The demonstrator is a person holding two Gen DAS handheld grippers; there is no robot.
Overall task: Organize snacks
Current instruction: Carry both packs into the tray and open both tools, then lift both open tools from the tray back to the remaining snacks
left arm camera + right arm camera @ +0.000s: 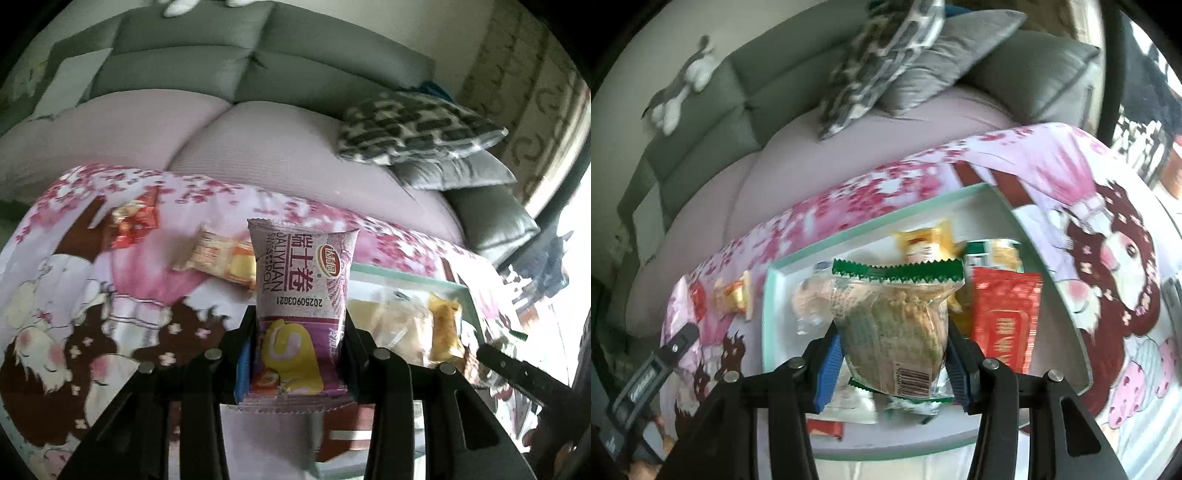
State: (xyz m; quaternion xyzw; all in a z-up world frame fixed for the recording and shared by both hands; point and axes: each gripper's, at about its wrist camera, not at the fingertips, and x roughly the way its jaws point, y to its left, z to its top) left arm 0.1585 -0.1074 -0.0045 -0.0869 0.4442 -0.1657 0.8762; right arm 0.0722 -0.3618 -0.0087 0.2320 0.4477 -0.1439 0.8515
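My left gripper [297, 328] is shut on a purple Swiss roll packet [301, 295], held upright above the cartoon-print cloth [74, 332]. A pale green tray [406, 278] with wrapped snacks lies to its right. My right gripper [892, 339] is shut on a clear packet with a green serrated top [894, 317], held over the pale green tray [849, 236]. In that tray lie a red packet [1004, 317], a yellow packet [923, 240] and other wrapped snacks. An orange-and-white packet [218, 258] and a red packet [135, 221] lie on the cloth left of the tray.
A grey sofa [221, 55] with a pink seat cover [258, 155] runs behind the covered table. Patterned and grey cushions [417, 129] sit at its right end. A plush toy [683, 85] lies on the sofa back. The other gripper's black body [646, 380] shows at lower left.
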